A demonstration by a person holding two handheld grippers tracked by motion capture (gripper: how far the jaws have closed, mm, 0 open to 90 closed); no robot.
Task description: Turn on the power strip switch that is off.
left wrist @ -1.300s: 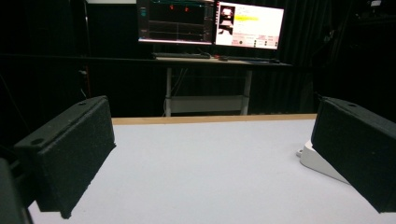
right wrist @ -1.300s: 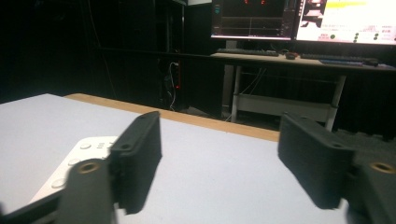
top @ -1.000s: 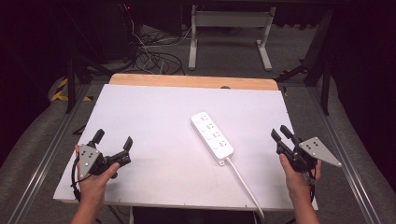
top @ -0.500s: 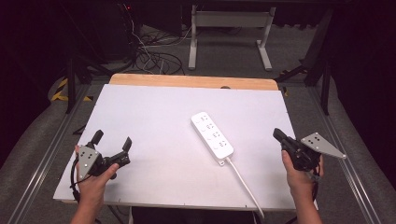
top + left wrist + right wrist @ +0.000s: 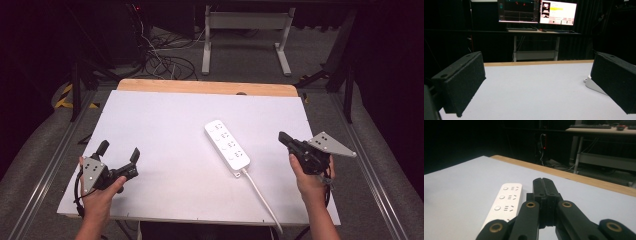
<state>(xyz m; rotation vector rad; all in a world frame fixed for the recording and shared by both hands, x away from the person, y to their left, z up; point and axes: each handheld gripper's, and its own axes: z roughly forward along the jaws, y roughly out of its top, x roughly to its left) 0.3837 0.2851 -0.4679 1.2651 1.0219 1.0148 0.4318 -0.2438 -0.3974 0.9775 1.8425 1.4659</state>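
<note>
Currently white power strip [image 5: 227,146] lies flat mid-right on the table [image 5: 165,120], cord trailing toward the near edge. Right gripper [image 5: 283,137] sits just right of it, jaws pressed together, empty. Left gripper [image 5: 119,151] well apart at left, jaws spread wide.
</note>
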